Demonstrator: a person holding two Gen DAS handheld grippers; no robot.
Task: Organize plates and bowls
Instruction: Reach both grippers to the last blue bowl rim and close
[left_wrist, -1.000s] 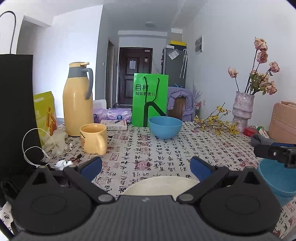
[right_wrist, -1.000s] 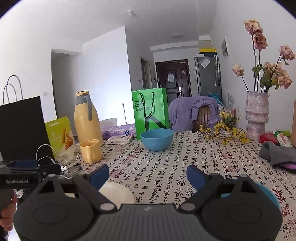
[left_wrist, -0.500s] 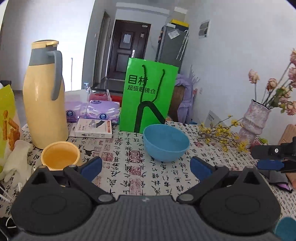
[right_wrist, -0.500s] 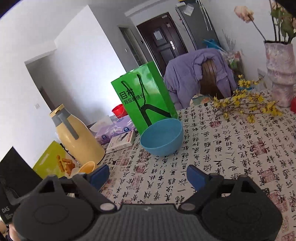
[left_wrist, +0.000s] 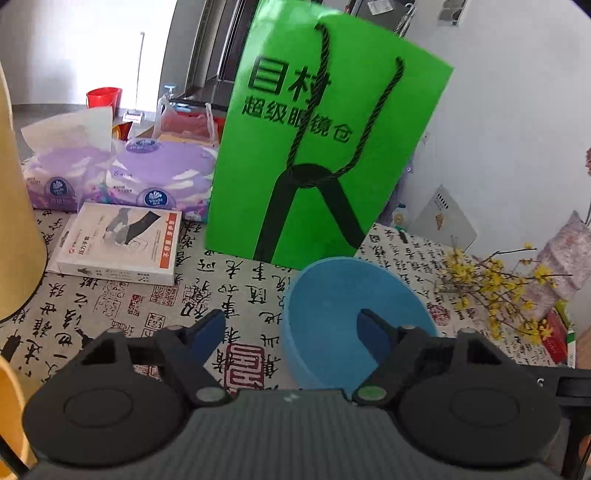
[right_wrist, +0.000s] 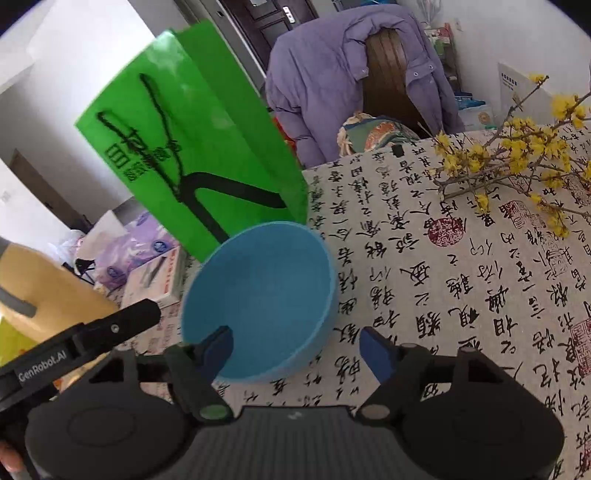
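A blue bowl (left_wrist: 343, 314) stands upright and empty on the calligraphy-print tablecloth, just in front of a green paper bag; it also shows in the right wrist view (right_wrist: 258, 295). My left gripper (left_wrist: 291, 332) is open above the bowl's left rim, with one finger over the bowl and the other left of it. My right gripper (right_wrist: 295, 345) is open above the bowl's near right rim, with its left finger over the bowl. Neither holds anything.
The green bag (left_wrist: 317, 155) stands right behind the bowl. A white box (left_wrist: 118, 243), tissue packs (left_wrist: 162, 177) and a yellow jug (right_wrist: 48, 288) lie to the left. Yellow flower twigs (right_wrist: 517, 158) lie to the right. A chair with a purple jacket (right_wrist: 332, 74) is beyond the table edge.
Both grippers moved forward across the table and tilted down onto the far blue bowl. The cream plate and the near blue bowl have dropped out of view.
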